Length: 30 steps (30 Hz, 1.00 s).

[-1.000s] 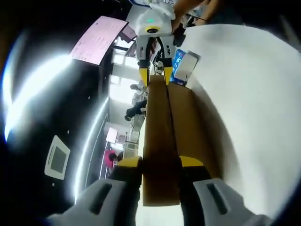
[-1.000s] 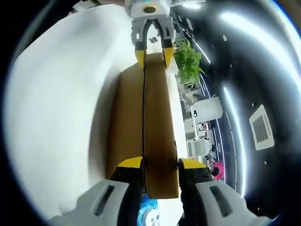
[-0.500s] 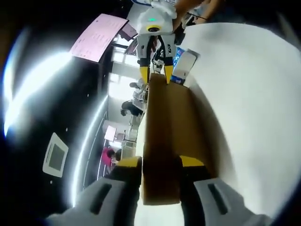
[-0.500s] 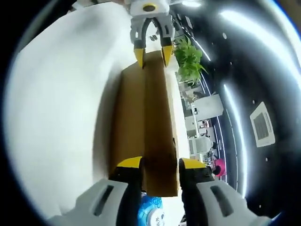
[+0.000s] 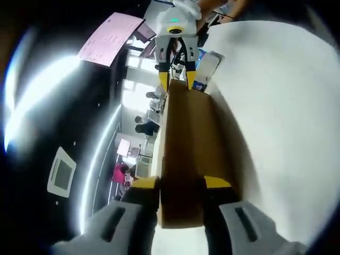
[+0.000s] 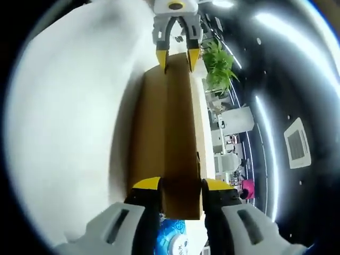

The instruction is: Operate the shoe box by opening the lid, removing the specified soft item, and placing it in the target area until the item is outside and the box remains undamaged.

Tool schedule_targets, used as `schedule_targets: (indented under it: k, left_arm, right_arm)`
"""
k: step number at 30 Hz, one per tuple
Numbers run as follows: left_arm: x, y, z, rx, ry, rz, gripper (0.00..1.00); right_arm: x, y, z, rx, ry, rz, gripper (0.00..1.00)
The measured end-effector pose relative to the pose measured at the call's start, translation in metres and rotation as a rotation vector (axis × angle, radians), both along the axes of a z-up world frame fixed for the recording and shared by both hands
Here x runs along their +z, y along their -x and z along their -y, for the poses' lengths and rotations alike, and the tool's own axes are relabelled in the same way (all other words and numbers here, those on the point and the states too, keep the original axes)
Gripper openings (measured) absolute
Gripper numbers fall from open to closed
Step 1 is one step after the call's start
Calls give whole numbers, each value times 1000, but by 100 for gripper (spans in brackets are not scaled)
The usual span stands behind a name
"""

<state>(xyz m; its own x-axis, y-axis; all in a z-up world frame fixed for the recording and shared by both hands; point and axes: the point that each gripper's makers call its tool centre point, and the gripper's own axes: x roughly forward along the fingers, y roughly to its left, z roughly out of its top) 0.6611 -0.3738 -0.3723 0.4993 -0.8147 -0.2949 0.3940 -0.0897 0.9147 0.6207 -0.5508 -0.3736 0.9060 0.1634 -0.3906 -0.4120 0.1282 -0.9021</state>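
The brown shoe box [image 5: 186, 159] runs up the middle of both views, gripped at opposite ends. The left tongs [image 5: 180, 183] clamp its near end at lower centre of the left gripper view; the right tongs [image 6: 179, 183] clamp the other end, and show at top centre [image 5: 177, 79] of the left gripper view. White counter [image 5: 276, 133] spreads wide beside the box. A blue packet [image 6: 172, 241] lies below the right tongs.
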Motion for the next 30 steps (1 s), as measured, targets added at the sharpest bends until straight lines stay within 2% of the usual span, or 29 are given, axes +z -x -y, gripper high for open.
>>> schedule_targets:
  k: [2,3,5,24,30]
  left_arm:
    - [-1,0,0,-1,0,1,31]
    - [-1,0,0,-1,1,2,31]
    - [-2,-1,0,1,-2,5,31]
    - [-15,-2,-1,5,-21,0,31]
    - [-19,-2,-1,2,-24,-4,30]
  right_arm:
    - [-1,-3,6,-20,19,4,30]
    - [-3,-3,2,13,42,8,30]
    - [-3,-2,3,-5,34,6,30]
    - [-19,-3,3,15,103,-3,30]
    - [-20,-5,5,7,106,13,30]
